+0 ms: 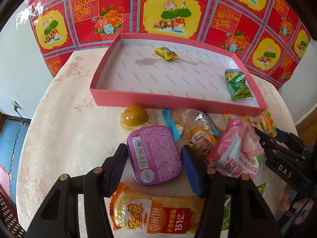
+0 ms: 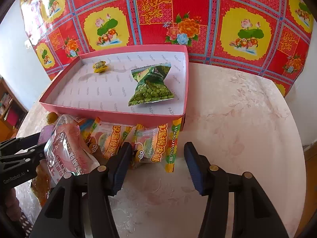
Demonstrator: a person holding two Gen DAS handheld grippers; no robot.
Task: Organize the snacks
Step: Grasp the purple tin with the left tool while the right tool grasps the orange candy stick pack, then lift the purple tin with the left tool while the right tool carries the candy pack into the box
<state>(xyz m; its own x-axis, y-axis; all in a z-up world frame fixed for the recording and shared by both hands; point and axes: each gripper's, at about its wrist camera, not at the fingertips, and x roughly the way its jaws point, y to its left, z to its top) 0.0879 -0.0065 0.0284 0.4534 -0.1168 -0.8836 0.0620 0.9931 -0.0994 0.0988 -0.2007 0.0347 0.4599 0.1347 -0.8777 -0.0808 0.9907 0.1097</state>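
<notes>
My left gripper is open and points down over a purple tin that lies label-up on the table between its fingers. In the right wrist view my right gripper is also open. A yellow-orange gummy pack lies between its fingertips, and a second gummy pack lies left of that. A pink box behind the pile holds a yellow candy and a green pea pack. A pink snack pack lies between the two grippers.
An orange rice cracker pack lies under my left gripper. A yellow jelly cup, a clear pack with blue ends and a small orange pack sit by the box front. The round table carries a pale floral cloth.
</notes>
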